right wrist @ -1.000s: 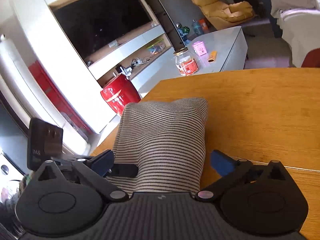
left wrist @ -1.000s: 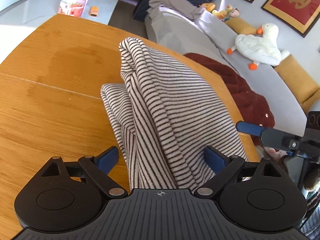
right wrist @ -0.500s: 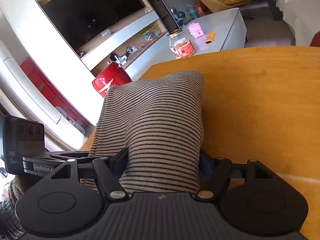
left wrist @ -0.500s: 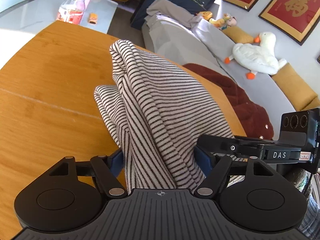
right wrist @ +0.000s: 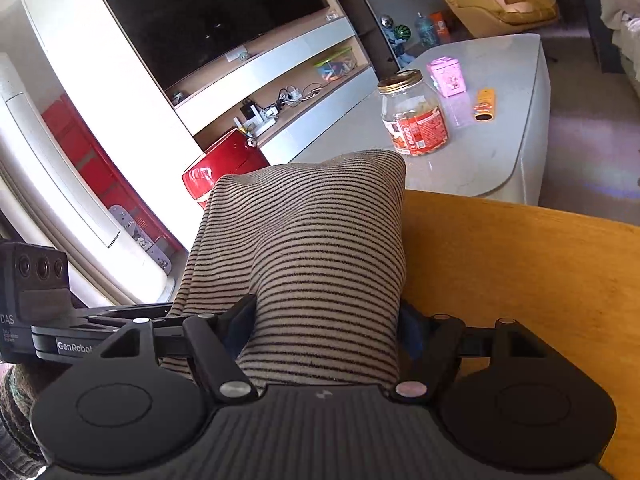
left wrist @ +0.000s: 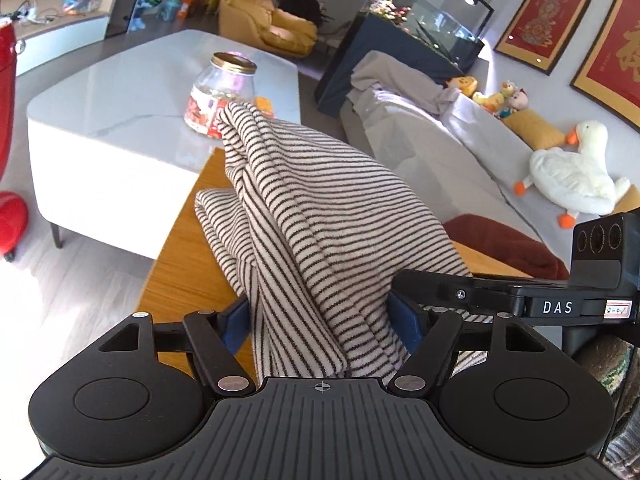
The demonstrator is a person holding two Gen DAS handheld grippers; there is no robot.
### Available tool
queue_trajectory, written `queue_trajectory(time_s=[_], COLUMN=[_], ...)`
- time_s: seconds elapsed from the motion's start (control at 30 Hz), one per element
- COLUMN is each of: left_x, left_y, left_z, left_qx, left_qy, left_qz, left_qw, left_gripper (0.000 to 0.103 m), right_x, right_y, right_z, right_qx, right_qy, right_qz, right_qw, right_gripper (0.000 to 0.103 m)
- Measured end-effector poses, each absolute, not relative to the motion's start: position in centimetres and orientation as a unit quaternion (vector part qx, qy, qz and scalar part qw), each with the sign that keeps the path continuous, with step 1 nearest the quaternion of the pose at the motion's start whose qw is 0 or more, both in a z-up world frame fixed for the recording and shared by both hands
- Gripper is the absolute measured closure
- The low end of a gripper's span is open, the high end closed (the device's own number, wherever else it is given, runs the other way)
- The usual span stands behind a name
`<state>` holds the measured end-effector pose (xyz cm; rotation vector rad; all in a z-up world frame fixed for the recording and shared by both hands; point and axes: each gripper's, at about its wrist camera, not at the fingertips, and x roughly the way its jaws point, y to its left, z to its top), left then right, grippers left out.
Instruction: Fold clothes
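A folded black-and-white striped garment [left wrist: 320, 220] is bunched up over the edge of the wooden table [left wrist: 180, 248]. My left gripper [left wrist: 320, 320] has its blue pads pressed on the near end of the bundle, its jaws still closing. Close on the right in that view is the other gripper's black body [left wrist: 520, 300]. In the right wrist view the same striped garment [right wrist: 312, 232] fills the gap of my right gripper [right wrist: 326, 324], which is shut on it above the table [right wrist: 520, 280]. The fingertips are mostly hidden by cloth.
A white coffee table [left wrist: 100, 128] with a glass jar [left wrist: 222, 92] stands just beyond the wooden table's edge. A grey sofa [left wrist: 460, 152] with a white goose toy [left wrist: 572, 176] and a dark red blanket [left wrist: 508, 240] lies to the right. A TV cabinet [right wrist: 240, 60] and a red case [right wrist: 224, 164] are to the left.
Both grippers went from wide apart to closed on the striped garment. They carried it across the table towards the edge by the coffee table, which now looms closer.
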<state>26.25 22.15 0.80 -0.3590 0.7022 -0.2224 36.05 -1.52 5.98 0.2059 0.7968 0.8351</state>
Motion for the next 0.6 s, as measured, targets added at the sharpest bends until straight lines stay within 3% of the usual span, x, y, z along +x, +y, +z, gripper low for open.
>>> queue_trajectory(time_s=[0.2,0.3,0.4,0.6], left_x=[25.4,28.6,30.7,29.9], left_y=[21.6,21.0,21.4,22.4], left_z=[6.8,6.1,3.2,1.9], left_qx=[-0.129,-0.129,-0.132,-0.146], left_qy=[0.238,0.268,0.315,0.299], left_qz=[-0.130,-0.151,-0.151,-0.175], left_qw=[0.954,0.943,0.928,0.927], left_gripper=[0.030,0.030,0.038,0.037], right_x=[35.3,35.3,36.1,41.1], right_y=[-0.6,-0.3,-1.2,-2.5], right_z=[7.1,7.8,9.0,11.4], right_qx=[0.034,0.020,0.026,0.121], right_qy=[0.361,0.374,0.405,0.407], right_qz=[0.401,0.403,0.415,0.405], right_qw=[0.842,0.835,0.815,0.810], right_gripper=[0.029,0.027,0.026,0.018])
